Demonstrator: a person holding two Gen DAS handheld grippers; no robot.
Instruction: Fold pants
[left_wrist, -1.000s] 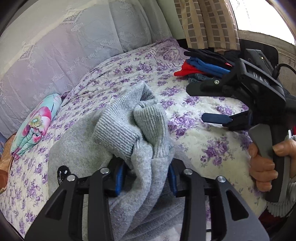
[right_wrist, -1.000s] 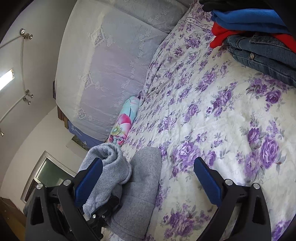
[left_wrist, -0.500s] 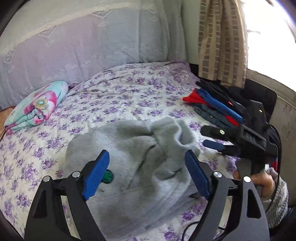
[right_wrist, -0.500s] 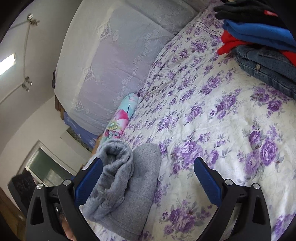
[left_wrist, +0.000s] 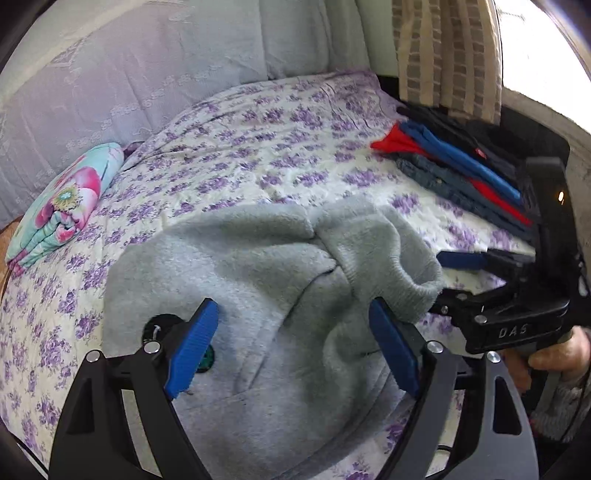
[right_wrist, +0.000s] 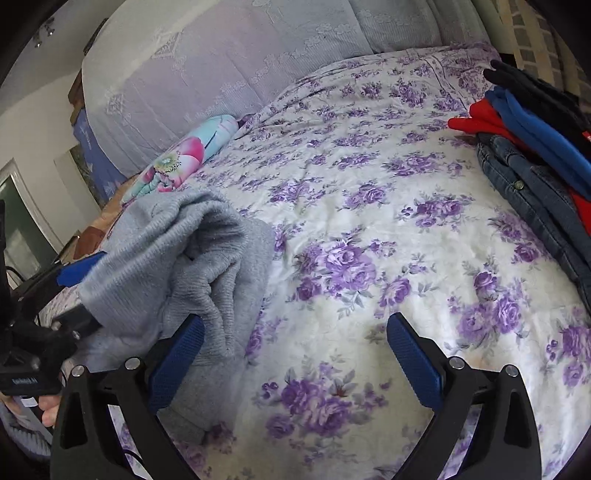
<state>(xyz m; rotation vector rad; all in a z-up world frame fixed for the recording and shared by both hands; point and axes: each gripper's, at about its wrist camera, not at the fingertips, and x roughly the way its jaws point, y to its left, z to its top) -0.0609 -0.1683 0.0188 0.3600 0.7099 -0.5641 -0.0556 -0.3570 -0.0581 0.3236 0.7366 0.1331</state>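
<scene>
Grey sweatpants (left_wrist: 280, 295) lie bunched on the flowered bedspread (left_wrist: 280, 155), ribbed cuffs heaped on top. My left gripper (left_wrist: 295, 347) is open just above the pile, blue pads on either side, holding nothing. My right gripper (right_wrist: 295, 354) is open over bare bedspread, its left pad beside the pants' edge (right_wrist: 192, 266). In the left wrist view the right gripper (left_wrist: 517, 295) sits at the pants' right edge, by the ribbed cuff.
A stack of folded clothes, blue, red, black and denim (left_wrist: 461, 173), lies at the bed's right edge, also in the right wrist view (right_wrist: 535, 140). A flowered rolled blanket (left_wrist: 62, 203) lies at the left by the lace-covered headboard. A curtain hangs behind the stack.
My left gripper let go of the grey pants and opened; the pants dropped onto the bed in a heap. My right gripper, open throughout, moved closer to the pants' edge.
</scene>
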